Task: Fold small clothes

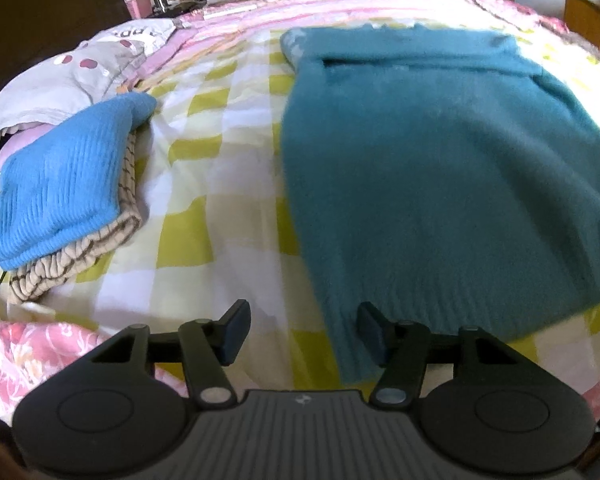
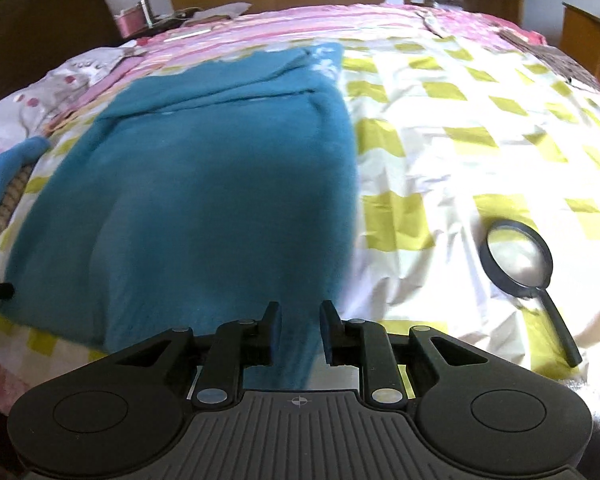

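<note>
Both claws at frame bottom. Teal sweater (image 1: 440, 168) lies flat on checked sheet (image 1: 220, 184), sleeves folded in. Left gripper (image 1: 302, 332) jaws wide, near hem corner between them, unclamped. Right gripper (image 2: 300, 332) jaws narrowly apart over hem, pads not pressing. Magnifying glass (image 2: 520, 260) lies right of sweater.

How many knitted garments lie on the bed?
3: a teal sweater spread at the middle, a blue knit folded at left atop a beige knit. More may be hidden beneath.
</note>
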The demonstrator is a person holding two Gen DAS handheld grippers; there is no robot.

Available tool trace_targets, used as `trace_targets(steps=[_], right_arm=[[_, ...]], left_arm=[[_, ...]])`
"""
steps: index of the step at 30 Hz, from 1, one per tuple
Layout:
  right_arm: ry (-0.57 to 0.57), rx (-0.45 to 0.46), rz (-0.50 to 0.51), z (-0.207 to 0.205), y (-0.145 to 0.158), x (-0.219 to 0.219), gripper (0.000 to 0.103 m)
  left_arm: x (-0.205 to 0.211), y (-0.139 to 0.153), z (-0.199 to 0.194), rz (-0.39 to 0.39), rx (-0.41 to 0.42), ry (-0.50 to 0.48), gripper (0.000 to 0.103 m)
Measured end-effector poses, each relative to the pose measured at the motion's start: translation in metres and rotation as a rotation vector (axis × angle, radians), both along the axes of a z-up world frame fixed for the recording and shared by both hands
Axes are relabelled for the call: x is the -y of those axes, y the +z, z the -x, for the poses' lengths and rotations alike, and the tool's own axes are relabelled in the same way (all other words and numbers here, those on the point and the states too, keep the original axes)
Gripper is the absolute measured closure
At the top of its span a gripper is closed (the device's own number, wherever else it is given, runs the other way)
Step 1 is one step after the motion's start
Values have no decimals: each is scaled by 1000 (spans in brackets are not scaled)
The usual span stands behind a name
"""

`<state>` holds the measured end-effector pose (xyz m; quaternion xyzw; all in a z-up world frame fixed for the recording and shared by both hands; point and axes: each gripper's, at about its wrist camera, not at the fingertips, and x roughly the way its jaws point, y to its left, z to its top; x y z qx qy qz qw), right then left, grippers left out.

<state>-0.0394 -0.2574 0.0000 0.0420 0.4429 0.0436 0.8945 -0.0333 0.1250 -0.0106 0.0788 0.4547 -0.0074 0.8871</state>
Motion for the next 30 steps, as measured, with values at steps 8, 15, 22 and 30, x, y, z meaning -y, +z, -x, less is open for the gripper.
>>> trace_targets(steps=[8, 15, 22, 30], right_arm=[[-22, -31, -51, -5, -11, 1, 67], [-42, -45, -93, -3, -13, 10, 65], [-27, -62, -150, 0, -15, 13, 64], [9, -49, -155, 3, -12, 4, 63]], left_arm=[[7, -6, -5, 51, -12, -26, 39], [8, -14, -6, 66, -40, -39, 39], [11, -14, -4, 56, -27, -58, 42], [2, -13, -3, 128, -34, -55, 56]])
